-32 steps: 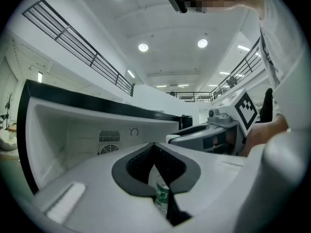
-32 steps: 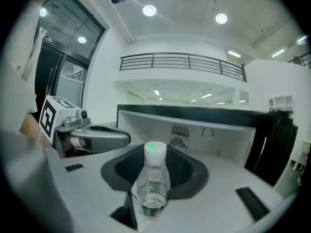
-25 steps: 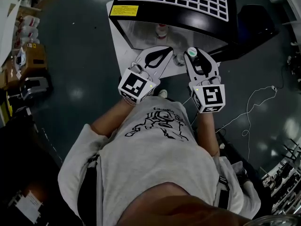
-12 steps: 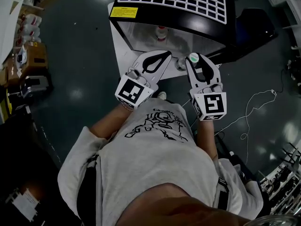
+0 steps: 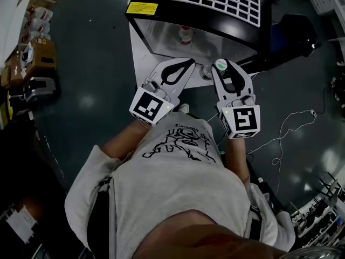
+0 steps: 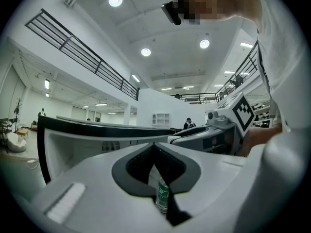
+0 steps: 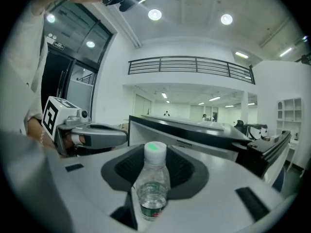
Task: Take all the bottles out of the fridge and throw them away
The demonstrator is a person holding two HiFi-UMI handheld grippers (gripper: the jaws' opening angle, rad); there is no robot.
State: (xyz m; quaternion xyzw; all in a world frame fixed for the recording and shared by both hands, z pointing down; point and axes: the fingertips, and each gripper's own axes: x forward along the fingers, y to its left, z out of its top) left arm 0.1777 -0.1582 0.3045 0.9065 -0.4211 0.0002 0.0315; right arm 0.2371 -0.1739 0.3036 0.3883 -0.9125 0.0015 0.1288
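Observation:
A small black fridge [image 5: 199, 23] stands open before me, its white inside lit. My right gripper [image 5: 223, 67] is shut on a clear bottle [image 5: 221, 65] with a green cap, held upright just outside the opening; in the right gripper view this bottle [image 7: 153, 188] stands between the jaws of the right gripper [image 7: 154, 166]. Beside it to the left, my left gripper [image 5: 188, 62] is shut, its tips touching and nothing in it. Through its slit in the left gripper view shows a green-labelled bottle [image 6: 163, 195] beyond the left gripper [image 6: 154, 147]. A red-capped bottle [image 5: 185, 35] stands inside the fridge, and another bottle [image 5: 207, 72] stands low between the grippers.
Cardboard boxes and clutter [image 5: 35, 53] line the floor at the left. A white cable [image 5: 291, 128] snakes over the dark floor at the right, near a black object [image 5: 296, 28] beside the fridge. The white fridge door [image 5: 141, 63] lies open at the left.
Both grippers have kept their places, the right still shut on the green-capped bottle. Only the head view has drifted a little.

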